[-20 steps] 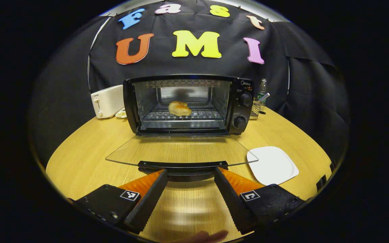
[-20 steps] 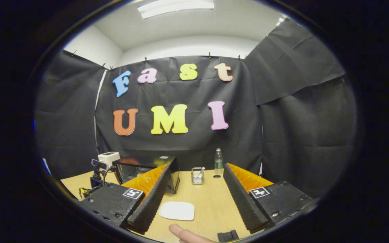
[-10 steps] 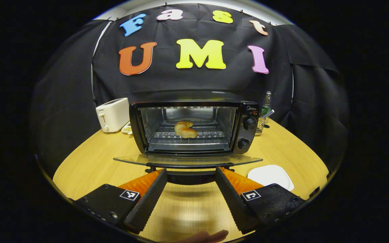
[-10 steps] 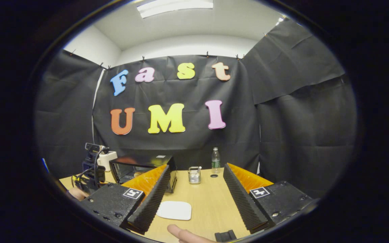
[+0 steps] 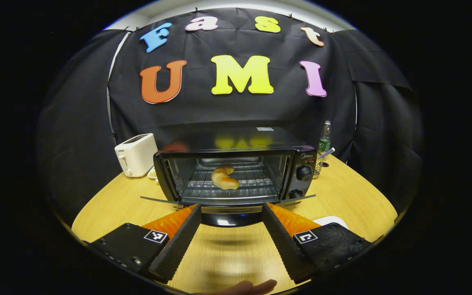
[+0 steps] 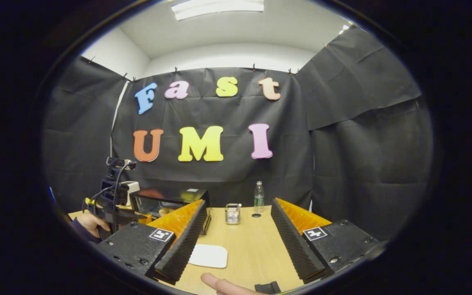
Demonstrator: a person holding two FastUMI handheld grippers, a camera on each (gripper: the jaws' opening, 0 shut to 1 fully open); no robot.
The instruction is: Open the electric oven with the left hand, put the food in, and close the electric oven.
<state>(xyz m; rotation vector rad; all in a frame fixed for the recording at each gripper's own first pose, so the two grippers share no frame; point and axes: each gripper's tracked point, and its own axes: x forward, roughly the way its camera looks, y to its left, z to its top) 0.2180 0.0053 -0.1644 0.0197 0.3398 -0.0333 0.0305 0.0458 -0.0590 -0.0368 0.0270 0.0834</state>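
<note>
Left gripper [image 5: 230,219] spread wide, fingers either side of the oven door handle [image 5: 227,216] without pressing it, glass door partly raised; croissant [image 5: 224,178] on the rack inside the electric oven [image 5: 301,164] at 12 o'clock; right gripper [image 6: 238,235] open over the table, white plate [image 6: 208,256] below.

Readable marks from my station

I make out one brand word, "Midea", on the oven [image 5: 236,172] control panel at its 2 o'clock corner, above the knobs. The toaster [image 5: 136,154] front carries small print too tiny for me to read. The bottle [image 5: 324,141] label I leave unread.
</note>
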